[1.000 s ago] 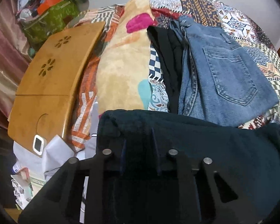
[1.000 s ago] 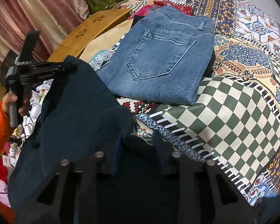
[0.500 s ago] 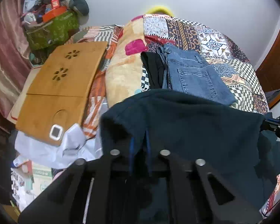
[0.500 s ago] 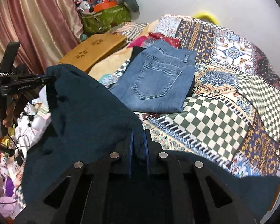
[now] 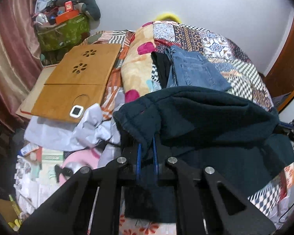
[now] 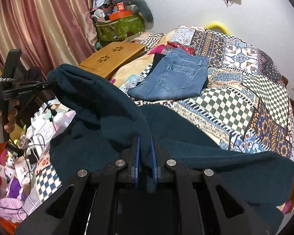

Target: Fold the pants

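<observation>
Dark teal fleece pants (image 5: pixel 215 117) hang stretched in the air between my two grippers, above the near edge of the bed. My left gripper (image 5: pixel 146 148) is shut on one corner of their top edge. My right gripper (image 6: pixel 145 146) is shut on the other corner; the pants (image 6: pixel 100 101) span from it to the left gripper (image 6: pixel 49 83), seen at the left of the right wrist view. The lower part of the pants sags down over the patchwork bedspread (image 6: pixel 245 98). The right gripper's tip shows at the right edge of the left wrist view (image 5: pixel 280 126).
Folded blue jeans (image 6: pixel 174 78) lie on a black garment mid-bed. A wooden lap table (image 5: pixel 78 78) with a small white device lies at the left. A floral pillow (image 5: pixel 137 68) lies beside it. Clutter covers the floor at left. A green bag (image 6: pixel 119 27) stands by the curtain.
Both grippers have risen and pulled back from the bed, lifting the teal pants higher. The jaws, wider a second ago, have closed tight on the fabric.
</observation>
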Motion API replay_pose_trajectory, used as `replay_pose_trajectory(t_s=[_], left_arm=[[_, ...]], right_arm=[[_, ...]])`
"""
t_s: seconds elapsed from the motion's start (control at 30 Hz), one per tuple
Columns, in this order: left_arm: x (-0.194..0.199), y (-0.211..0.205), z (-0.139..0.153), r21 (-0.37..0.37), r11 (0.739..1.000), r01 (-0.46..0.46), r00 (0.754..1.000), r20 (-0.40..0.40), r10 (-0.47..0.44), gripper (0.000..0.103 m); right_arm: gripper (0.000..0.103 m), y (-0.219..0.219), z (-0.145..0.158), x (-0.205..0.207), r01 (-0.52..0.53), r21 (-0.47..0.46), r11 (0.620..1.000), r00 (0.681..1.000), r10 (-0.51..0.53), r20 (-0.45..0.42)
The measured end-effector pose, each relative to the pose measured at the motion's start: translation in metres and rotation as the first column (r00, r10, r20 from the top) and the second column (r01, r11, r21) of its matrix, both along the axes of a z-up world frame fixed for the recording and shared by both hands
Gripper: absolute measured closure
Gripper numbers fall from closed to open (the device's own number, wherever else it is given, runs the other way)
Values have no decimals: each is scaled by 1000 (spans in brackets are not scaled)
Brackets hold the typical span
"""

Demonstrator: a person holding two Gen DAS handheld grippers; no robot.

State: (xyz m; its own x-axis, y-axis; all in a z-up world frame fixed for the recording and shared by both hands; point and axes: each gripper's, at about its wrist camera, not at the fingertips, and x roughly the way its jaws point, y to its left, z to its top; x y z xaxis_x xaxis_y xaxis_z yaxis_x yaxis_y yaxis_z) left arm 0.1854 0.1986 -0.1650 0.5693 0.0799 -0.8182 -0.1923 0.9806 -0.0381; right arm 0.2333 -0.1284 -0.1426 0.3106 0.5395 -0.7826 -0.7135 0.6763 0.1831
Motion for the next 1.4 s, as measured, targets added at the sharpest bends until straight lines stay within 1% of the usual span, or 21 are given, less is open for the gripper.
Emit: replay_pose_trajectory(t_s=[0.03,0.13,0.3,0.43,0.57,0.67,0.73,0.8,0.87,0.93,1.0,1.03,1.07,1.1,1.13,1.17,1.2,1.23,1.33,1.37,1.4], left_arm=[[-6,-2,0,13,1000,1,1000,3,-1,93],[-23,-7,-3,18,1000,1,1000,4,-1,93],[-44,-4,-16,-1,1000,-15,1000,-11,15,93],[-60,0,-39,-18,999,-36,997,-67,34,93],[-75,4,-64,-62,997,-51,990,-135,42,93],[-81,0,-72,-58,997,-57,985,-165,47,93],[-85,-3,-69,-56,997,-57,986,-159,48,93],[-88,-4,-59,-49,997,-68,989,-135,61,92],[-90,-4,-50,-40,997,-72,991,-113,67,89],[-90,-4,-41,-31,997,-77,992,-98,73,84],[-89,-6,-29,-7,996,-93,993,-66,93,83],[-88,-7,-22,-2,996,-94,994,-49,94,81],[-86,-9,-15,0,996,-92,995,-32,92,75],[-83,-11,-8,1,996,-90,996,-17,90,65],[-80,-13,-4,2,996,-88,996,-9,88,59],[-75,-16,2,1,997,-82,997,7,82,48],[-67,-21,7,0,997,-71,997,25,71,43],[-62,-24,9,1,998,-63,998,32,62,41],[-32,-41,14,18,999,-26,999,28,25,32],[-23,-44,14,23,1000,-20,1000,24,19,25],[-11,-50,14,30,999,-16,1000,16,16,15]], right_arm=[[94,-1,0,-7,-2,1,1000,1000,2,3],[94,-3,0,-23,-10,-8,1000,1000,10,15],[93,-3,-5,-46,-14,-42,999,999,16,43],[93,-3,-14,-56,3,-63,998,1000,-2,28],[91,-6,-19,-61,9,-59,998,1000,-9,8],[88,-10,-19,-63,17,-42,999,1000,-18,-9],[86,-13,-17,-65,27,-28,999,999,-28,-19],[86,-16,-13,-67,41,-16,999,999,-41,-13],[86,-22,-9,-66,68,-5,998,998,-68,-8],[73,-32,-5,-63,105,10,994,994,-105,-2],[66,-41,-2,-59,143,9,990,989,-144,19],[65,-48,0,-56,167,5,986,985,-167,34],[64,-53,1,-55,179,3,984,983,-179,41],[61,-59,3,-52,198,0,980,979,-197,49],[57,-68,5,-47,224,-3,975,973,-223,59],[54,-75,7,-44,244,-6,970,967,-244,69],[49,-83,9,-40,272,-9,962,959,-271,84],[44,-91,11,-36,303,-12,953,948,-301,100],[37,-122,16,-21,388,-21,921,915,-383,124],[36,-132,17,-15,415,-27,909,903,-408,134],[34,-140,19,-12,434,-31,900,893,-426,144]])
